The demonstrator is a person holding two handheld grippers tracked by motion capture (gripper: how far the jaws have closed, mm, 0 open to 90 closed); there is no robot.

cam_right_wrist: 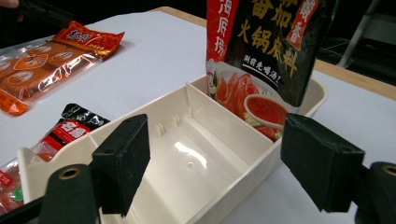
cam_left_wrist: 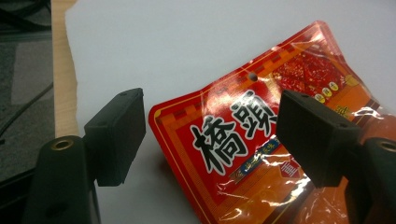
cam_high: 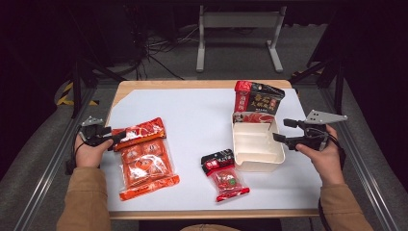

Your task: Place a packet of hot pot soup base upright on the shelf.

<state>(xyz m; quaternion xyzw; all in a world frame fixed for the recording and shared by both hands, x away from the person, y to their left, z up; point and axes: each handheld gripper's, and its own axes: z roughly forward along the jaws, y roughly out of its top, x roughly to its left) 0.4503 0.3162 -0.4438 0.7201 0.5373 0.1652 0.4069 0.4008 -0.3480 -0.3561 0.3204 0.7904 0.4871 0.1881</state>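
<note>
Left gripper view: left tongs (cam_left_wrist: 210,135) gape around the red soup-base packet (cam_left_wrist: 261,154) corner on the tabletop (cam_high: 202,115); slick film may slip. Right tongs (cam_right_wrist: 217,163) open beside the divided tray (cam_right_wrist: 205,140)

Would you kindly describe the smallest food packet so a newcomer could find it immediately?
On the white sheet, look just left of the cream divided tray. The small packet lies flat there, black-topped with a clear red lower half, far smaller than the large orange packet.
</note>
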